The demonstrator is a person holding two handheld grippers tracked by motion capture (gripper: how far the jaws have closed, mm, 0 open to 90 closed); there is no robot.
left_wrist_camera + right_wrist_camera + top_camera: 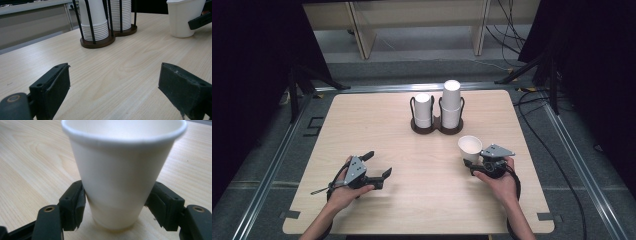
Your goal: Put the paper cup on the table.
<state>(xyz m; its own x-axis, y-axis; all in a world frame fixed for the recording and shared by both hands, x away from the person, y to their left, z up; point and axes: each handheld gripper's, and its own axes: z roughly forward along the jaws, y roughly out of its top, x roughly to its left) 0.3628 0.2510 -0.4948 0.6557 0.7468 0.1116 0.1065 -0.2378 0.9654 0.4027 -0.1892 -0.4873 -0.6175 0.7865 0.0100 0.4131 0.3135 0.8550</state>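
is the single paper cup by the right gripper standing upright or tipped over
Upright. The paper cup stands on its base on the table, open mouth up, between the jaws of the right gripper.

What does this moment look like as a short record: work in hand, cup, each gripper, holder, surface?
work in hand: handling a single paper cup near the cup holder
cup: upright on the table, mouth up, empty inside
right gripper: jaws on either side of the cup's lower part; contact too close to call
left gripper: open, nothing between the jaws, low over bare wood
holder: dark two-slot rack, a stack of upturned white cups in each slot, right stack taller
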